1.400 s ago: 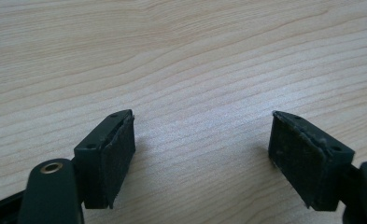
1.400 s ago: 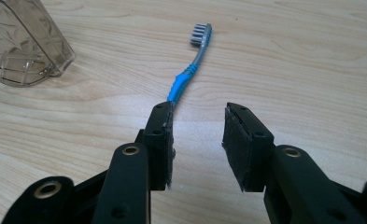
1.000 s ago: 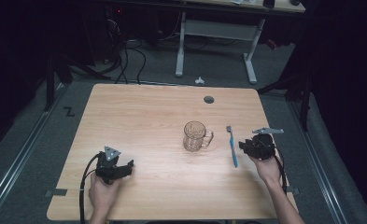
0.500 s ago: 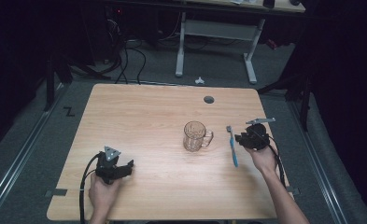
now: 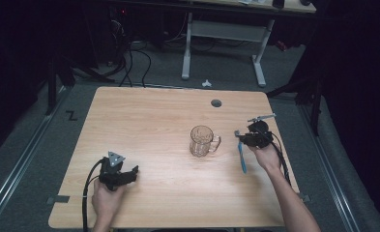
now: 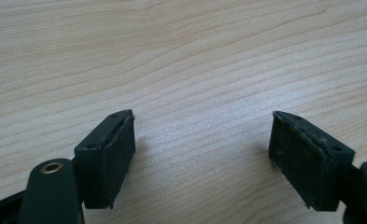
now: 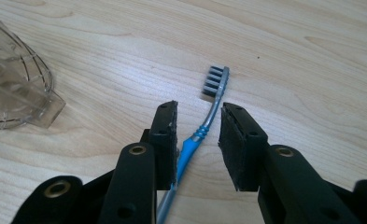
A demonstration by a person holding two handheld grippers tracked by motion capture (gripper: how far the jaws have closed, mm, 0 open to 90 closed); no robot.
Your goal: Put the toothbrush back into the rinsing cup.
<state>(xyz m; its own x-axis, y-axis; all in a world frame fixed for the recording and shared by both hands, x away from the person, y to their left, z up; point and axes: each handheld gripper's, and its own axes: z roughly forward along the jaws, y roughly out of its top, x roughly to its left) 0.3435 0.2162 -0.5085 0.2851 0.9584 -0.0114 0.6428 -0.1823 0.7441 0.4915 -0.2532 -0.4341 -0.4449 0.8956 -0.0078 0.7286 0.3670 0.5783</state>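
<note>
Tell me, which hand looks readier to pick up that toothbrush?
The right. The right gripper has its open jaws on either side of the toothbrush, while the left gripper sits open over bare table, far across from it.

Dim room, walls lost in darkness. Grey carpeted floor [image 5: 42, 140] all around, marked with a small black zigzag of tape [image 5: 71, 115] at the left. Metal rails [image 5: 18, 162] running along the floor on both sides. In the middle, a light wooden table [image 5: 149, 121] with rounded corners, a round cable hole [image 5: 216, 103] near its far edge, brightly lit from above. Patches of grey tape [image 5: 58, 199] at its near corners. Beyond it, a second desk on white legs [image 5: 185, 46] joined by a white crossbar. Black cables [image 5: 134, 53] tangled on the floor at the far left, beside dark stands [image 5: 51, 87].
</note>
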